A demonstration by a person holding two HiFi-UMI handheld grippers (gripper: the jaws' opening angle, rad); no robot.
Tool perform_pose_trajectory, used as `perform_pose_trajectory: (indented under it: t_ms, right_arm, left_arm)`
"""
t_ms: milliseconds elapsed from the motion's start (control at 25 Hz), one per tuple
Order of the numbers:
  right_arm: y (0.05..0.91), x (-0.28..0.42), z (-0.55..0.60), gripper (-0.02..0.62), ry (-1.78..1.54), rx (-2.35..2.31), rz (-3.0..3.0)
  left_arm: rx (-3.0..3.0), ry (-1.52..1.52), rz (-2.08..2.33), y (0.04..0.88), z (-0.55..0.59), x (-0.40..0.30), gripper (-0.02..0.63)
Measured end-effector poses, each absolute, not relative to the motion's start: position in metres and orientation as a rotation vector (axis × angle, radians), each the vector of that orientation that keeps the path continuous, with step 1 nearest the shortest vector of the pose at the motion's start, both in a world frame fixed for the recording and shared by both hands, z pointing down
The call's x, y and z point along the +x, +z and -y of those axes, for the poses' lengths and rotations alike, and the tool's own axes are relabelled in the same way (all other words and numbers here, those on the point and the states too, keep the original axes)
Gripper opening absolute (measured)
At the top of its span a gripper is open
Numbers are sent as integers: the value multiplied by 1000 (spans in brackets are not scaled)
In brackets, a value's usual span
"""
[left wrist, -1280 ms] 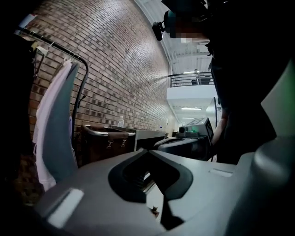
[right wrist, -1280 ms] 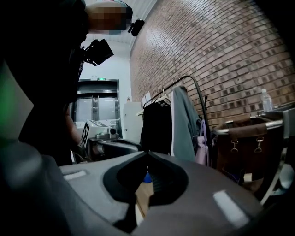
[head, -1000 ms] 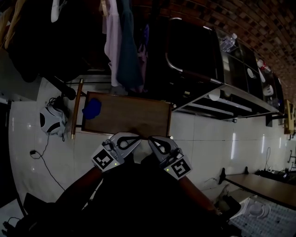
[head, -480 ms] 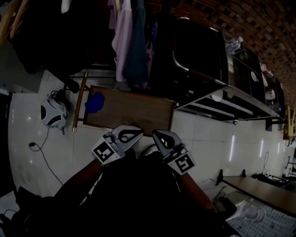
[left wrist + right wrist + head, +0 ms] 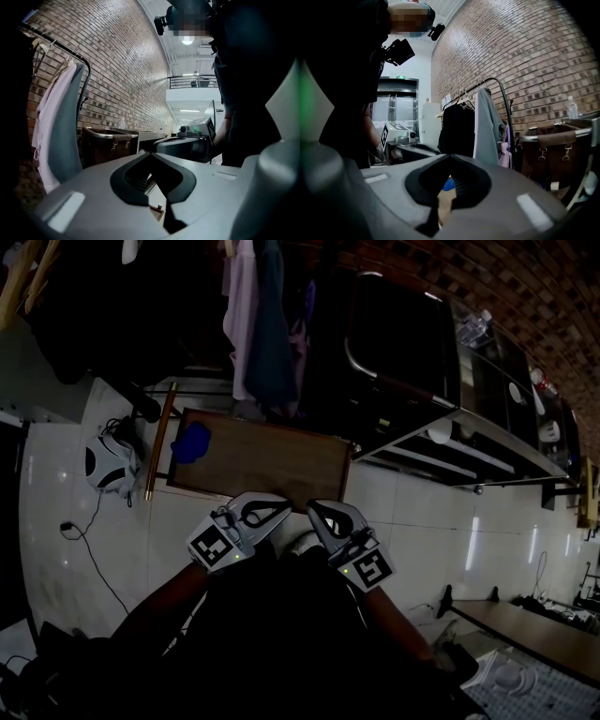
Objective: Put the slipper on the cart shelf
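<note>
Both hand-held grippers are clenched on nothing: the left hand-held gripper point(image 5: 279, 511) and the right hand-held gripper point(image 5: 312, 511) hover side by side by the near edge of the surface. Largest is the dark cart point(image 5: 398, 352) on the right, its grey shelf point(image 5: 464, 442) jutting over the tiled floor point(image 5: 422, 512). Hanging clothes point(image 5: 267, 324) crowd the far side. The brown wooden surface point(image 5: 272, 463) carries only the blue slipper point(image 5: 190, 442), lying near its far left corner, well apart from both grippers. A clumsy pinch so close to that edge could likely nudge it off, and carried rightward it might brush the clothes. Open floor separates surface and cart.
</note>
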State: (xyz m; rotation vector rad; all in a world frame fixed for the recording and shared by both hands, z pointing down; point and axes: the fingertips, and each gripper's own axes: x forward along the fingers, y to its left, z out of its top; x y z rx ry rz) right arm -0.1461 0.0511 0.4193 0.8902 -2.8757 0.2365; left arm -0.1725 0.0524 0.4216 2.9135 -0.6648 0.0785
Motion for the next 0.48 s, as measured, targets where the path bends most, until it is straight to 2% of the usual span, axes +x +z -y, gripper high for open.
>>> perform_pose_trajectory:
  t_ms: [480]
  right_arm:
    - [421,-150,-55,0,236,852,2895]
  left_arm:
    - [2899,82,683,424,-54,-169,3]
